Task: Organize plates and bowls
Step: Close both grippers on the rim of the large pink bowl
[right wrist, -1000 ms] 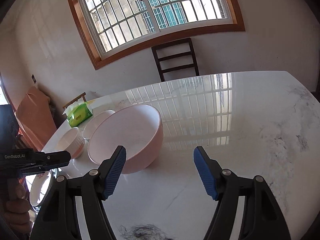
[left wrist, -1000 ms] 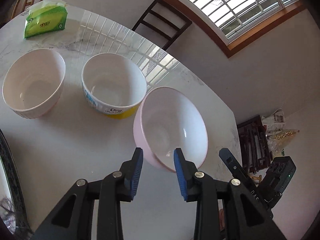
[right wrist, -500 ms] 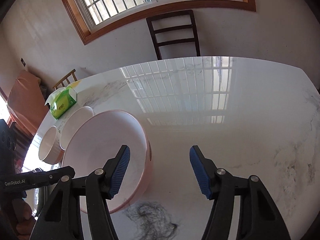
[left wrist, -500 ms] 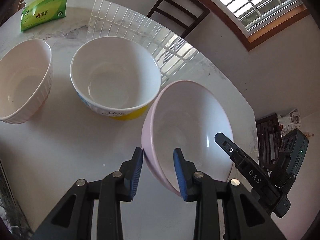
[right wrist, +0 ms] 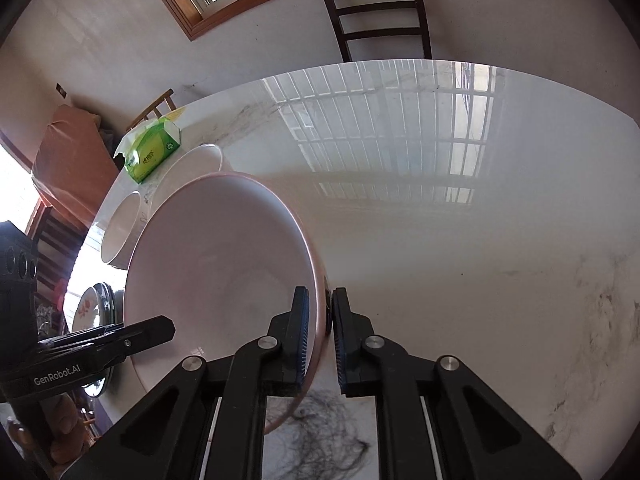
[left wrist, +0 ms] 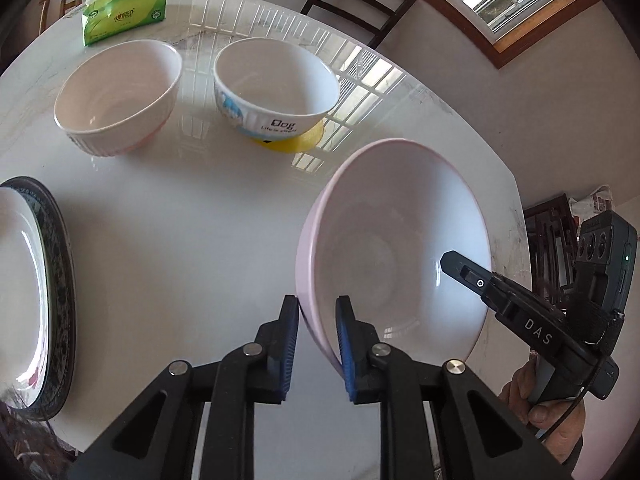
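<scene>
A large pink bowl [left wrist: 396,256] is held tilted above the white marble table [left wrist: 180,240]. My left gripper [left wrist: 316,344] is shut on its near rim. My right gripper [right wrist: 318,332] is shut on the opposite rim; the bowl [right wrist: 216,264] fills the left of the right wrist view. A ribbed pinkish-white bowl [left wrist: 116,96] and a white "Dog" bowl with a yellow base [left wrist: 276,88] stand upright side by side beyond. A dark-rimmed plate [left wrist: 36,292] lies at the left edge.
A green tissue pack [left wrist: 124,12] sits at the table's far edge. A dark wooden chair [right wrist: 380,16] stands behind the table under the window. Dark marble veining [right wrist: 324,440] marks the tabletop near the right gripper. The table edge [left wrist: 516,200] runs at the right.
My right gripper has closed onto the pink bowl's rim. My left gripper has closed on the opposite rim. The bowl now stands more tilted, and the plate has come into the left wrist view.
</scene>
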{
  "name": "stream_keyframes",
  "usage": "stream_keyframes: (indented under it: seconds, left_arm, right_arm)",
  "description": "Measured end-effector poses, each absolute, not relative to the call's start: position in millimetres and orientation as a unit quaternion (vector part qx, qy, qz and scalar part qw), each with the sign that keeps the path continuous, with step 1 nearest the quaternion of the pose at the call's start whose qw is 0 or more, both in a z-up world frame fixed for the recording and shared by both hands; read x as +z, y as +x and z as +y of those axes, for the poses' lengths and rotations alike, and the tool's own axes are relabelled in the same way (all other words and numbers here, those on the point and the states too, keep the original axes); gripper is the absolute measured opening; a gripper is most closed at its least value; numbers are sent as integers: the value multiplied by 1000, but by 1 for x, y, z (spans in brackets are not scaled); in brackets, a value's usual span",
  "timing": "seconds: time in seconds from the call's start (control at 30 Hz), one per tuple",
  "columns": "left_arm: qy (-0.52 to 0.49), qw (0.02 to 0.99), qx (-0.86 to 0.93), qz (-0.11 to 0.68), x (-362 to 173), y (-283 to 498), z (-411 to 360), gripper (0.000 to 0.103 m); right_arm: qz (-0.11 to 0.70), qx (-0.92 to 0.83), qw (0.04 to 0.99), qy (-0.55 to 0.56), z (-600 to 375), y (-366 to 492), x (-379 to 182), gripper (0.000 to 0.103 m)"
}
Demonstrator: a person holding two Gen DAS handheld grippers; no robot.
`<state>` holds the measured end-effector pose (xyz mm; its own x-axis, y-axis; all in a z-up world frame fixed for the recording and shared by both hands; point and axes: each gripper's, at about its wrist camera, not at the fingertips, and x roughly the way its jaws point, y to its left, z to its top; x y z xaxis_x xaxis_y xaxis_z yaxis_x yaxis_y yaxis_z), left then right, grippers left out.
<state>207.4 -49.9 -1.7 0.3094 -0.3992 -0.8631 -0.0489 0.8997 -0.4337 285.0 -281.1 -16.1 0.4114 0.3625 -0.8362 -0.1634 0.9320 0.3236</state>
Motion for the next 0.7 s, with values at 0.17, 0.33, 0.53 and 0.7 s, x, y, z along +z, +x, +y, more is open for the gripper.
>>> stream_keyframes:
  seconds: [0.17, 0.33, 0.53, 0.7]
  left_arm:
    - [-188, 786, -100, 580, 6, 158, -22, 19]
    - [-189, 788, -90, 579, 10, 120, 7, 19]
    - [-194, 788, -80, 579, 10, 101, 21, 19]
    - [-204, 788, -74, 576, 7, 92, 33, 19]
  right_arm:
    - [546, 183, 814, 81, -257, 243, -8, 13]
    - [572, 206, 791, 71, -228, 202, -11, 13]
    - [589, 222, 774, 66, -198, 168, -16, 13]
    - [598, 223, 768, 57, -180, 155, -18, 14]
